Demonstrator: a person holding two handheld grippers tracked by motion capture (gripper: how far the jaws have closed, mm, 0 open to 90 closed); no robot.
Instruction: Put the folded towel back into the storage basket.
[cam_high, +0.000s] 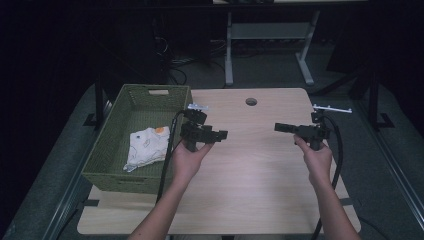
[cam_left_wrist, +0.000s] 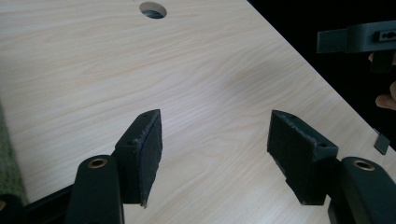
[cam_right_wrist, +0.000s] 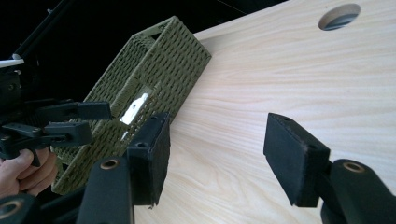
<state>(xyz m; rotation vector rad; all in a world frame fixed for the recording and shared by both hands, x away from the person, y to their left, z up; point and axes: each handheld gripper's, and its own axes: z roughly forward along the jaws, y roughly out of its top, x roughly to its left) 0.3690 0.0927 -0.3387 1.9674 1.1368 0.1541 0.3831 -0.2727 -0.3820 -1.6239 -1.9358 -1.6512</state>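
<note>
Two hands hold black grippers above a light wooden table (cam_high: 250, 165), pointing at each other. My left gripper (cam_high: 223, 134) hovers beside the green woven basket (cam_high: 107, 150); its jaws stand wide apart with nothing between them, and its own view shows bare table between the pads (cam_left_wrist: 144, 149). My right gripper (cam_high: 278, 127) floats over the table's right half, also open and empty, its pads (cam_right_wrist: 294, 156) framing wood grain. A white cloth with an orange patch (cam_high: 146, 146) lies inside the basket. The left gripper (cam_right_wrist: 95, 122) appears at the left of the right gripper view, in front of the basket (cam_right_wrist: 159, 70).
A round cable hole (cam_high: 251, 101) sits near the table's far edge. Cables trail from both grippers toward the person. Beyond the table stand a white desk frame (cam_high: 270, 35) and dark floor. The right gripper's jaws (cam_left_wrist: 357, 39) appear past the table's edge in the left gripper view.
</note>
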